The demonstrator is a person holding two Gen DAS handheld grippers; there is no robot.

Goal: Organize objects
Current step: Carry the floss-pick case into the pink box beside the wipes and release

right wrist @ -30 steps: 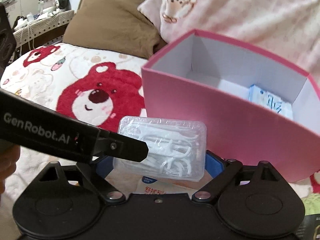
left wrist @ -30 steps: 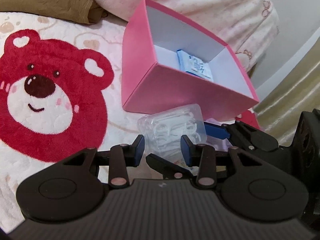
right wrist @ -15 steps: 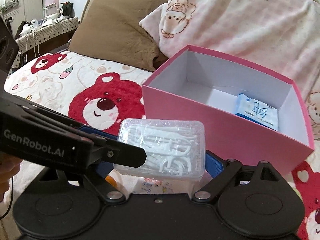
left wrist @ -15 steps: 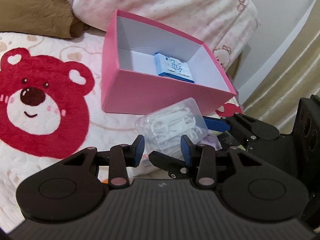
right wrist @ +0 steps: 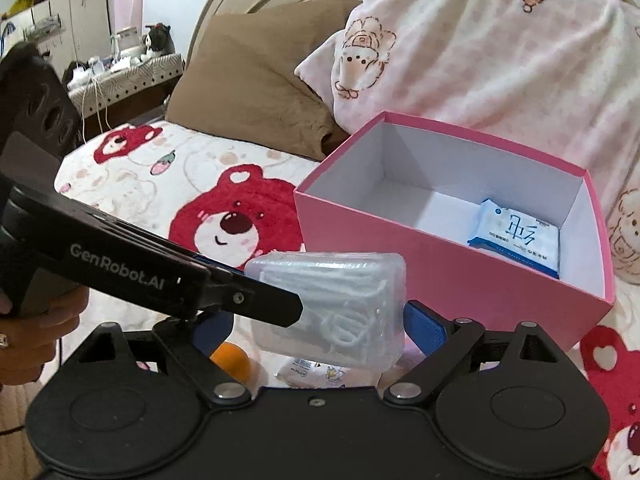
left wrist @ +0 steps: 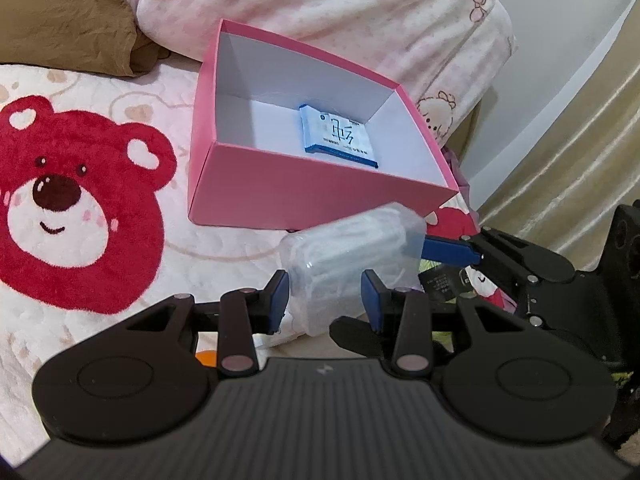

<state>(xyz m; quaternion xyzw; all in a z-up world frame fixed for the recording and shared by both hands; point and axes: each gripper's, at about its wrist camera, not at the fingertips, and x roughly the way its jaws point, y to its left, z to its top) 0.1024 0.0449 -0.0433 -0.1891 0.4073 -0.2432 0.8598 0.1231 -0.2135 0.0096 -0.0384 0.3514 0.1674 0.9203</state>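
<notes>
A clear plastic case of white floss picks hangs in the air just in front of the open pink box. My right gripper is shut on the case, its blue pads pressing on both short ends. My left gripper comes in from the left and is shut on the case's near corner; one of its black fingers crosses in front of the case. A blue and white tissue pack lies inside the pink box, toward its right end.
The box stands on a bedspread with red bears. Behind it are a brown pillow and a pink blanket. Small packets and an orange object lie under the case. A hand holds the left gripper.
Both grippers have risen with the case between them. The pink box now lies lower in both views and more of its inside shows.
</notes>
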